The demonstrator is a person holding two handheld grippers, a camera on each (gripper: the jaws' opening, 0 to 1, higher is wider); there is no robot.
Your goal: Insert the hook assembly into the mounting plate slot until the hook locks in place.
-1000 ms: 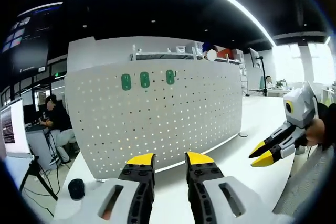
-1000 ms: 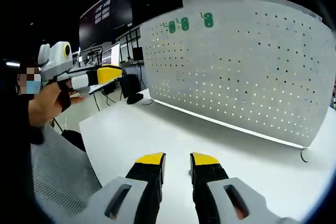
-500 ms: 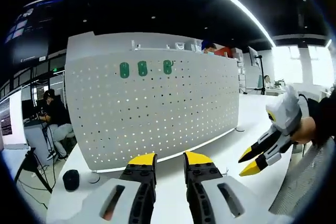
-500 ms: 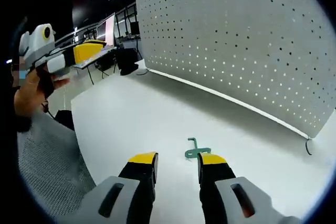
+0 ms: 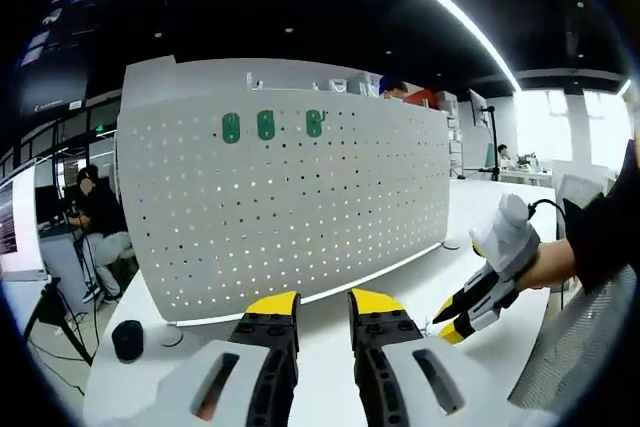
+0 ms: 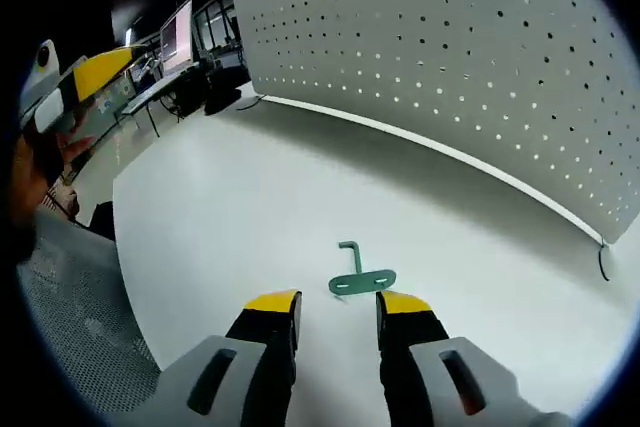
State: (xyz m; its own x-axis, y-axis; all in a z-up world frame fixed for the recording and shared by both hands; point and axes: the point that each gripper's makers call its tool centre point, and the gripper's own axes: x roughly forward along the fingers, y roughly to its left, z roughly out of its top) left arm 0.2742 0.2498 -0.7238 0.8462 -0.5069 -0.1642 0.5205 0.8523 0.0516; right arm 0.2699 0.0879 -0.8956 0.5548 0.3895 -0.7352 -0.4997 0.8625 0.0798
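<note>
Your right gripper (image 6: 331,307) stood open and empty with the green hook (image 6: 358,276) flat on the bench (image 6: 220,207) just ahead of its tips, so you needed to centre it squarely before closing, while your left gripper (image 5: 311,304), parted and empty, faced the pegboard (image 5: 290,207).

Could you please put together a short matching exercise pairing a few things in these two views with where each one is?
Things:
1. green hook
2. three green hooks
3. right gripper
4. black round object

Places:
A. mounted high on the pegboard
B. lying flat on the white table
C. on the table by the pegboard's left end
D. lowered toward the table

Pairs: 1-B, 2-A, 3-D, 4-C
</note>
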